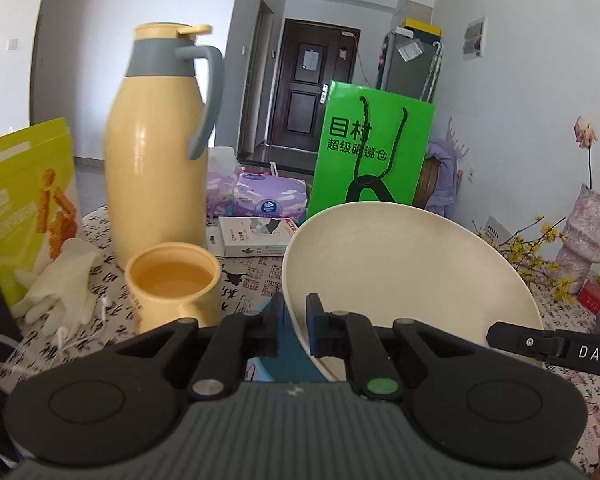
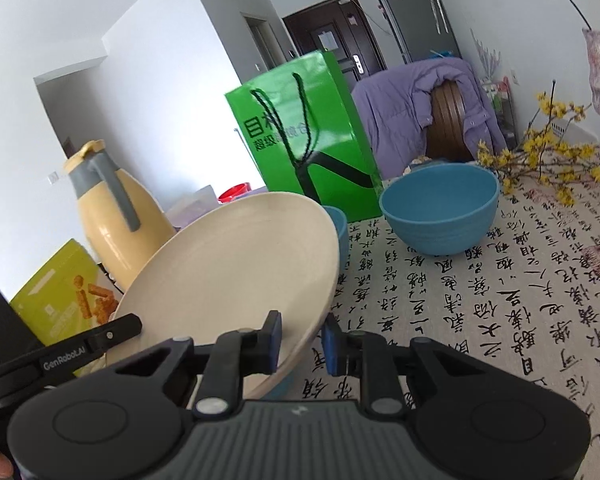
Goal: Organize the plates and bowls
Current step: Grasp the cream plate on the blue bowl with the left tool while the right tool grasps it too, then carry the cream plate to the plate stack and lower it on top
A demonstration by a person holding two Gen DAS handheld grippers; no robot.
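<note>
The left gripper is clamped on the near rim of the cream plate. The right gripper is clamped on the other side of the same plate. Each one has one pad on top of the rim and one pad under it. I think two grips are used because the plate is wide and would tip if only one side were held.

The plate is up off the table and it tilts. Something blue shows just under its near edge, maybe another dish, but I cannot tell.

A big blue bowl sits on the tablecloth, past the plate and to the right. A smaller blue dish peeks out right behind the plate's far edge. I guess the plate should go with these, so all the dishes end up together.

The left side is crowded. A yellow cup stands just beside the plate, and a tall yellow jug is behind the cup. A green bag stands close behind the plate. The yellow flowers reach over the table on the right, near the big bowl. The most open room is the bare cloth in front of the big bowl.
</note>
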